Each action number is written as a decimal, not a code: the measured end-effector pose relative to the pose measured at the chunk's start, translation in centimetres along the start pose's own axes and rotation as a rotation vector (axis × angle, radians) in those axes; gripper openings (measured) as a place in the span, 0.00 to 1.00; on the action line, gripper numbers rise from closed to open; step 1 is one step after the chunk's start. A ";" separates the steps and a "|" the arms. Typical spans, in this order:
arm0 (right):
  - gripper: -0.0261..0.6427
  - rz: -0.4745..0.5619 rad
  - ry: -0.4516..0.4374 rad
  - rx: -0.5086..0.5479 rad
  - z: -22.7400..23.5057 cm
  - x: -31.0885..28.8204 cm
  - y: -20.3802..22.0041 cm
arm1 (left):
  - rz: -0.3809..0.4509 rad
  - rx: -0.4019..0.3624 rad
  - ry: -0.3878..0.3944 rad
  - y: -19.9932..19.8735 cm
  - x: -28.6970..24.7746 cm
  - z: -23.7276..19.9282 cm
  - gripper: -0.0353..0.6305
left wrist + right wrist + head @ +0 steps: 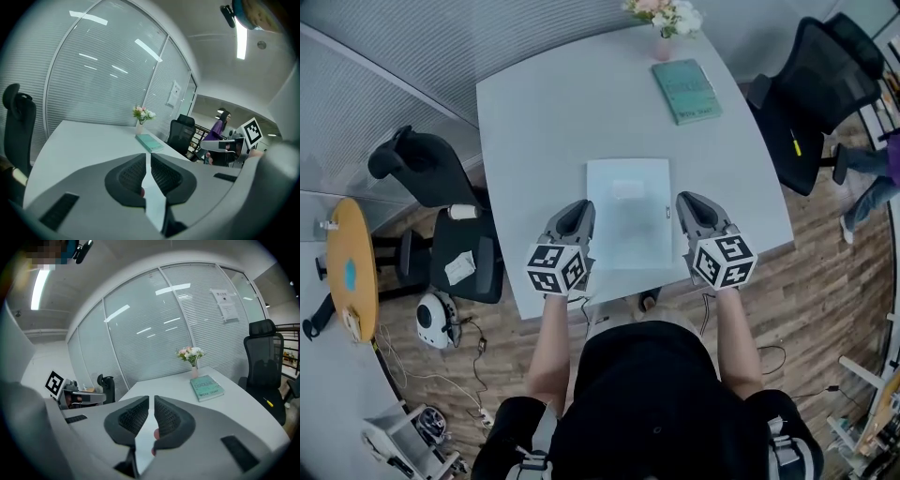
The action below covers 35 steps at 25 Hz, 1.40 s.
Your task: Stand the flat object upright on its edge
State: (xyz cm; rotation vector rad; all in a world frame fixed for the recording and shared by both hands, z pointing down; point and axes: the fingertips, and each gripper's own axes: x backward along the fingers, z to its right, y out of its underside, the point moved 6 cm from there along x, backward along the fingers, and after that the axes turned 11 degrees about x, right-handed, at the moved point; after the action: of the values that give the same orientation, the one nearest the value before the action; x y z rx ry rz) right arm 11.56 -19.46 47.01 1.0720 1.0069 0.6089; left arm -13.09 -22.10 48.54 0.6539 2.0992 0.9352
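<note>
A pale flat object (pixel 628 214) lay face-down-flat on the white counter (pixel 544 122), near the person's edge and roughly centred between the two grippers. The left gripper (pixel 579 210) sat just beside the object's left edge, the right gripper (pixel 688 202) just beside its right edge – whether either touched it could not be told. Both grippers were clenched, the dark ribbed pads of each drawn together to a thin slit with nothing caught in them. Far across the counter a teal book (pixel 686 90) lay flat to the right, and a vase of flowers (pixel 664 19) stood at the far edge. A black office chair (pixel 811 94) stood off the counter's right side.
</note>
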 end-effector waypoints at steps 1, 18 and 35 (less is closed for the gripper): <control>0.14 -0.012 0.000 -0.004 0.1 -0.4 0.3 | -0.008 0.005 0.003 0.1 -0.3 -0.3 0.09; 0.31 -0.229 0.032 -0.085 1.6 -6.4 7.4 | -0.167 0.097 0.001 3.9 -5.8 -7.2 0.32; 0.42 -0.341 0.044 -0.189 3.8 -11.1 12.6 | -0.287 0.209 -0.026 7.6 -10.6 -13.0 0.44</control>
State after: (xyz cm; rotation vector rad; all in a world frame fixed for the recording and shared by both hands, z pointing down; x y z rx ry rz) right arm 10.70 -25.24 63.23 0.7025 1.1166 0.4395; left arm -15.79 -30.04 64.90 0.4478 2.2128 0.5516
